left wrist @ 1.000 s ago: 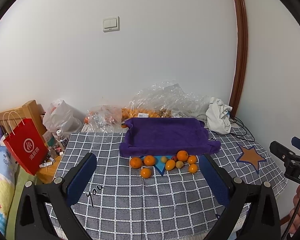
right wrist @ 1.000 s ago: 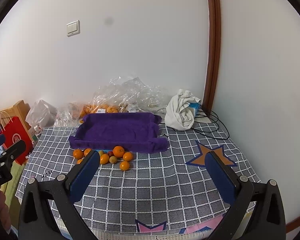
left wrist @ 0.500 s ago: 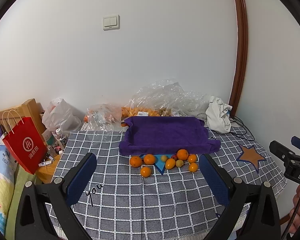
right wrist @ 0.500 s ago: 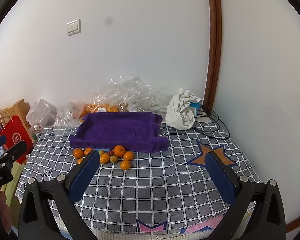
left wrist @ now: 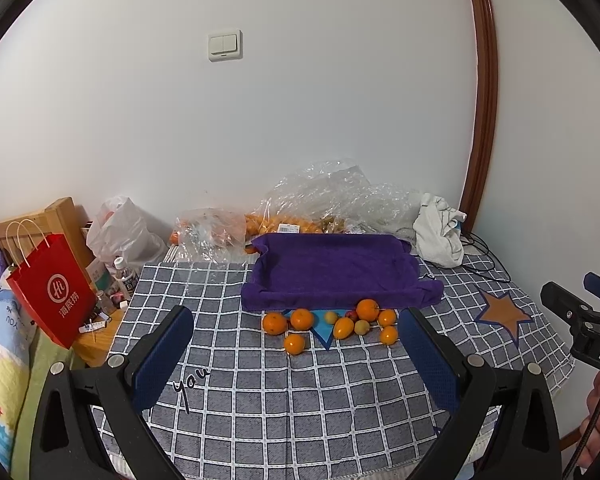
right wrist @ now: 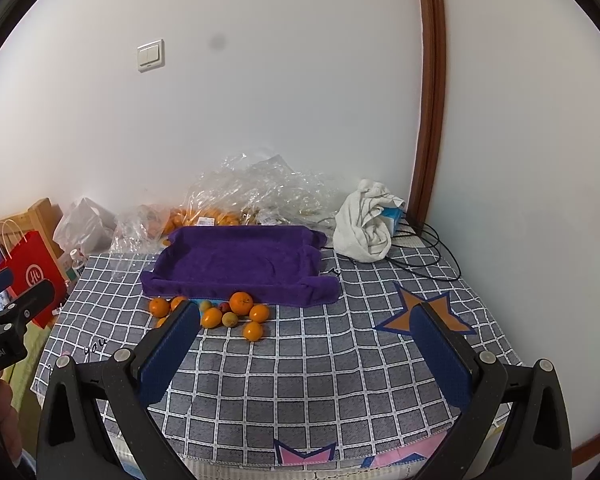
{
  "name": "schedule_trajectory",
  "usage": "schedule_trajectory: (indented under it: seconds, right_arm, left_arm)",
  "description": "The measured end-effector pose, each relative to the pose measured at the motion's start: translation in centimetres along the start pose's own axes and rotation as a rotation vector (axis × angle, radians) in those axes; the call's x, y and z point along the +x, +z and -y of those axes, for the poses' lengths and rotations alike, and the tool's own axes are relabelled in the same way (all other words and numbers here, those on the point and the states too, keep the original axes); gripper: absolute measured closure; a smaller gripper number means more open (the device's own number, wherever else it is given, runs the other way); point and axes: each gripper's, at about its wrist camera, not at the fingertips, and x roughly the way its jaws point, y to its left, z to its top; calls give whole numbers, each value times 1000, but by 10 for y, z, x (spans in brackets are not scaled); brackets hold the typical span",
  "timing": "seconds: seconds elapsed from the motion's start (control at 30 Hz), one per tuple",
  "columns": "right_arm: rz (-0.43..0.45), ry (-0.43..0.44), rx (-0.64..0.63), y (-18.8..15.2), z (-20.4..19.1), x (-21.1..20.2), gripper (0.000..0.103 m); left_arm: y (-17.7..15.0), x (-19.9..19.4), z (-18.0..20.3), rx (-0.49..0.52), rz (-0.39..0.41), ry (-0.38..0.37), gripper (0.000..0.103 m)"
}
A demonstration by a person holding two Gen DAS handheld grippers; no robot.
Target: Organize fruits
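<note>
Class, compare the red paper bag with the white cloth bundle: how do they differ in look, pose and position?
The red paper bag is stiff and stands upright beside the table's left edge, off the checked tablecloth; the white cloth bundle is soft, crumpled in a heap, and lies on the table at the far right. The bag bears a white logo and handles; the bundle has neither. Both sit apart from the loose fruit.

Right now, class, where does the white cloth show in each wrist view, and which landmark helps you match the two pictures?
Left wrist view: the white cloth lies right of centre, beyond the purple tray's far right corner.
Right wrist view: the white cloth sits just right of centre, again past the tray's far right corner.
Shared landmark: the brown door frame rising behind the cloth.
</note>
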Motion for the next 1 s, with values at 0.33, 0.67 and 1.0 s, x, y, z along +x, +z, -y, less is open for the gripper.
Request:
schedule_trajectory:
  seconds: [0.33,0.67,1.0]
  right_arm:
    - [-7,1,6,1,0,2,0]
    - [-12,7,14,-1,-1,4,0]
    - [-11,31,13,-10,-2,22,0]
  left_arm:
    - [1,1,1,5,0,1,0]
    - [-2,4,0,0,-2,2,0]
    - [-5,27,-2,-22,-22,21,0]
